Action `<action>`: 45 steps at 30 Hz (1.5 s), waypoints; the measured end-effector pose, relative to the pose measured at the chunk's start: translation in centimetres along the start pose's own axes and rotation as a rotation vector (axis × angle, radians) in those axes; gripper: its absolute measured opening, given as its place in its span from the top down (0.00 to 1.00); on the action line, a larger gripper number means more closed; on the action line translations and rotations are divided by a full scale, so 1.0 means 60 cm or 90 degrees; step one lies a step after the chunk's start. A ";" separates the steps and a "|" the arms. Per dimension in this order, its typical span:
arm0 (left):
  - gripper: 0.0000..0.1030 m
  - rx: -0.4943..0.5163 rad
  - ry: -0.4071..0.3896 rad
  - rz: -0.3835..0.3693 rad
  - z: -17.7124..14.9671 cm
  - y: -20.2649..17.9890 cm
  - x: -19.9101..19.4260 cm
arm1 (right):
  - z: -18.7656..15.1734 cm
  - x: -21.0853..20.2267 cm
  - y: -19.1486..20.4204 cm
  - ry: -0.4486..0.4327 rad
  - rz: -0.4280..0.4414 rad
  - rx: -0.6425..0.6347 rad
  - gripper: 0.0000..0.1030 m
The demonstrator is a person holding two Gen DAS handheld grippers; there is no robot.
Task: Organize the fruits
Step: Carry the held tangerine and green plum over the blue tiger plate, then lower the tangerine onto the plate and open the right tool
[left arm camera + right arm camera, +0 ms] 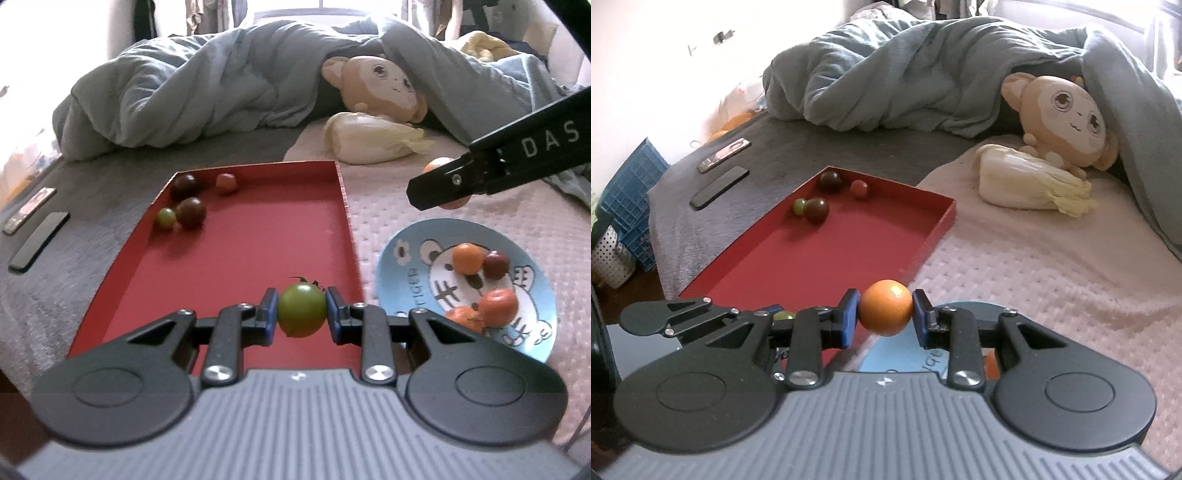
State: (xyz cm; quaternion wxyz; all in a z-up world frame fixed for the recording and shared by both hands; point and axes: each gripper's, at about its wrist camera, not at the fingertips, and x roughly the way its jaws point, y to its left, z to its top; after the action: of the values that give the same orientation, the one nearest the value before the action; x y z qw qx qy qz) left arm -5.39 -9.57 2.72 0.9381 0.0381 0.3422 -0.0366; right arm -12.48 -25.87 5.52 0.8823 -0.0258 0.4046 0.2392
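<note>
My left gripper (301,312) is shut on a green tomato (301,309), held over the near end of the red tray (258,236). Several small fruits lie at the tray's far left: two dark ones (190,211), a small green one (166,218) and a red one (225,183). My right gripper (885,314) is shut on an orange fruit (885,312), held above the blue plate (905,360). In the left wrist view the right gripper (439,186) hovers above the plate (406,258), which holds several orange fruits (468,257) and a dark one (496,264).
A grey quilt (192,92), a plush monkey (384,86) and a pale cabbage (373,142) lie at the back of the bed. Two phones (38,240) lie left of the tray. Blue crates (628,192) stand beside the bed at left.
</note>
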 end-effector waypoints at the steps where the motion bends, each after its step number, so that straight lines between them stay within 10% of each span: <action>1: 0.71 0.003 -0.001 -0.003 0.001 -0.005 -0.001 | -0.002 -0.004 -0.005 -0.001 -0.002 0.003 0.65; 45: 0.71 0.058 0.006 -0.069 -0.004 -0.119 0.004 | -0.067 -0.044 -0.098 0.031 -0.053 0.054 0.65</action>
State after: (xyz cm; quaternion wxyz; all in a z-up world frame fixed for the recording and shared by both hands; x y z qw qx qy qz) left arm -6.03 -16.63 2.04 0.9303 0.0626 0.3465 -0.1024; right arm -14.16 -33.10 3.84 0.8816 -0.0110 0.4345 0.1842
